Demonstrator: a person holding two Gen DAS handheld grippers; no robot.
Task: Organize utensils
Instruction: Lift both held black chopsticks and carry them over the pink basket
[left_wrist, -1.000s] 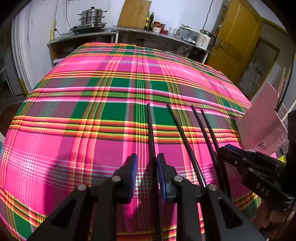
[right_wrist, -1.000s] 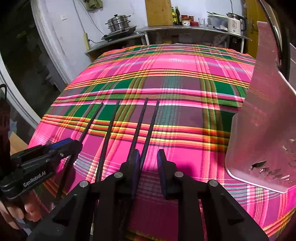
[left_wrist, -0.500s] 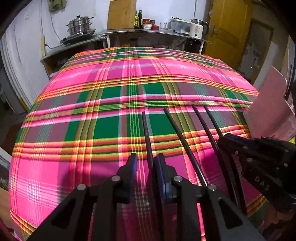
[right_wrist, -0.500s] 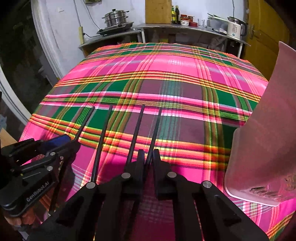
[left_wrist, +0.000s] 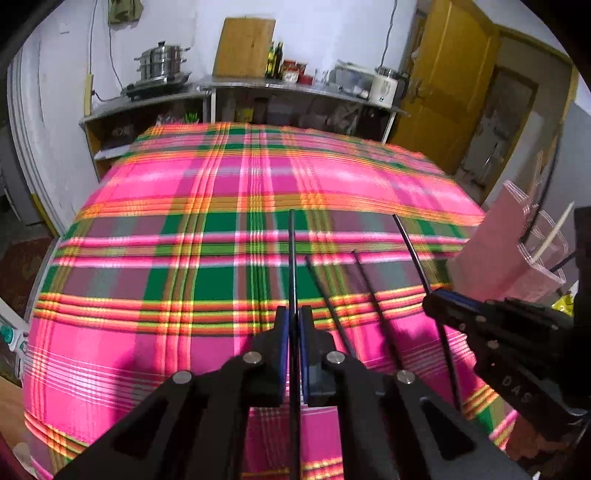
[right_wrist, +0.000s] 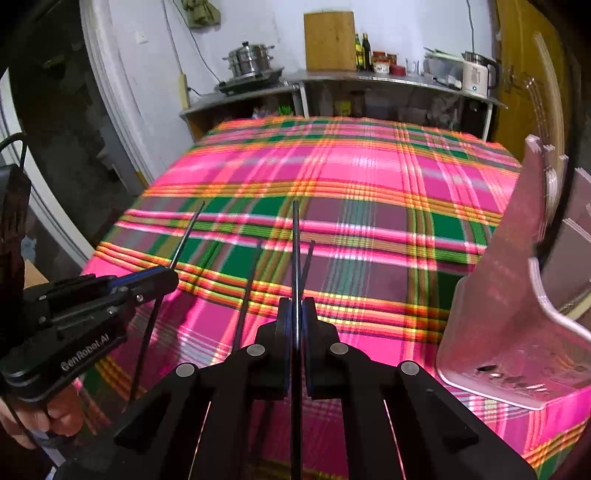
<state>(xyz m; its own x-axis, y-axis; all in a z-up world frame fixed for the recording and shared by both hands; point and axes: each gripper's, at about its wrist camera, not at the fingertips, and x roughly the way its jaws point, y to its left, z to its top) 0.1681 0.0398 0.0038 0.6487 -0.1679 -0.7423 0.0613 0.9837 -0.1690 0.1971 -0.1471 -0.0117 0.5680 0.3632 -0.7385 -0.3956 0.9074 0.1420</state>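
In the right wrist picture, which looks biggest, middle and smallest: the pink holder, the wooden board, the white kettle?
Largest to smallest as they look:
1. pink holder, though it sits nearest the camera
2. wooden board
3. white kettle
The board and kettle stand far back, so true sizes are unsure.

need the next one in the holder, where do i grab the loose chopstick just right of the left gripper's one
Probably near its close end, coming straight down from above with the fingers set across its width. The loose chopstick lies flat on the cloth, thin and pointing away, and its neighbour lies close on the right, so keep the opening narrow. An end grip leaves length to drop into the holder.
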